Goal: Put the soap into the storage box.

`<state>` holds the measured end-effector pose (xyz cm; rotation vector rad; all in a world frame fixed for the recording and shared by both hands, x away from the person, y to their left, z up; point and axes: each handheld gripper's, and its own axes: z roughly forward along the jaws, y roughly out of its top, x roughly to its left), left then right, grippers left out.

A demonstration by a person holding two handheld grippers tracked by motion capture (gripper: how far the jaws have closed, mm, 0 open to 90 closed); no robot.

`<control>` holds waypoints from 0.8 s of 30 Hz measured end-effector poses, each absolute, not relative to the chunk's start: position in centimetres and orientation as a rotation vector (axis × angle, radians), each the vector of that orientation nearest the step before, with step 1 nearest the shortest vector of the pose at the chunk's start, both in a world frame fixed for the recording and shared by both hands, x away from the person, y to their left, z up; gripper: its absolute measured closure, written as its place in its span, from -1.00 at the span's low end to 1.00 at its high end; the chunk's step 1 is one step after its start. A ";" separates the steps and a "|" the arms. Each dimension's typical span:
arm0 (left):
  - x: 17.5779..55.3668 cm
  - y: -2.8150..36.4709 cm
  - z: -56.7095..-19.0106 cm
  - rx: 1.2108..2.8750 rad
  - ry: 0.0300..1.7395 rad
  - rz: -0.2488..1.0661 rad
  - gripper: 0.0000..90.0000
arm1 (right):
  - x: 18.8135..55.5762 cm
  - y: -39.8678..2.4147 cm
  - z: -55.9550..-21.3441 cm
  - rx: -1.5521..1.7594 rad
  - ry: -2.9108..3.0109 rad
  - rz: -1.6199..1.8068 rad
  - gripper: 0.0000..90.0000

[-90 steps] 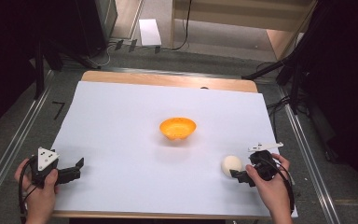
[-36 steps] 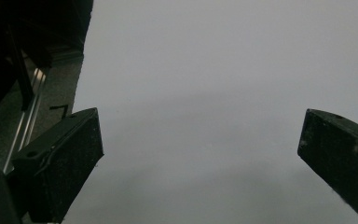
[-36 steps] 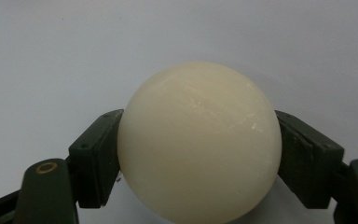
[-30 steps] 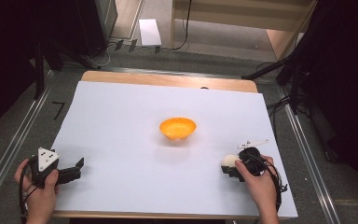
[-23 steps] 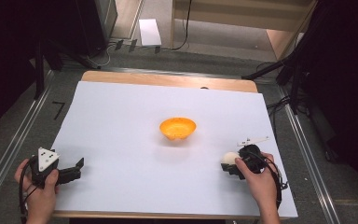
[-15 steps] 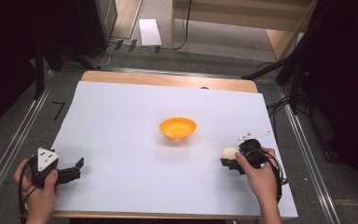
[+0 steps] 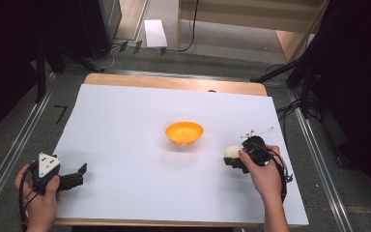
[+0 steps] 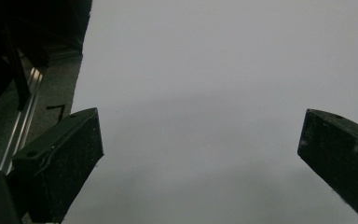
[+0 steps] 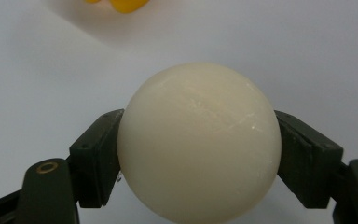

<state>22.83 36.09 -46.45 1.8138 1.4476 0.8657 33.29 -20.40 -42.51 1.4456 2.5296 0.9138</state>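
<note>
A cream-white ball [image 7: 231, 152] is clamped in my right gripper [image 7: 234, 157], lifted a little off the white sheet at the right. In the right gripper view the ball [image 9: 199, 142] bulges between the two black pads [image 9: 95, 156], which press on its sides. An orange bowl [image 7: 184, 133] sits upright at the middle of the sheet, to the left of and beyond the ball; its rim [image 9: 121, 4] peeks in at the top of that view. My left gripper [image 7: 77, 176] rests near the front left corner, jaws wide apart with nothing between its fingers [image 8: 58, 161].
The white sheet [image 7: 125, 111] covers a wooden table whose far edge [image 7: 174, 83] shows as a brown strip. Metal rails [image 7: 9, 154] run along both sides. Cables and a dark stand [image 7: 299, 72] crowd the floor at the back right.
My right gripper has closed on the ball, lifted it off the sheet and carried it left toward the bowl. The left gripper has stayed where it was.
</note>
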 end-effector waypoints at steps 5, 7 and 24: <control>22.9 36.1 -46.4 1.815 1.447 0.860 -0.99 | 34.0 -19.3 -41.5 1.423 2.539 0.914 -0.47; 22.9 36.1 -46.4 1.816 1.448 0.859 -0.99 | 34.4 -19.0 -41.2 1.414 2.543 0.917 -0.47; 22.9 36.2 -46.4 1.812 1.448 0.854 -0.99 | 36.2 -17.2 -39.6 1.387 2.565 0.932 -0.46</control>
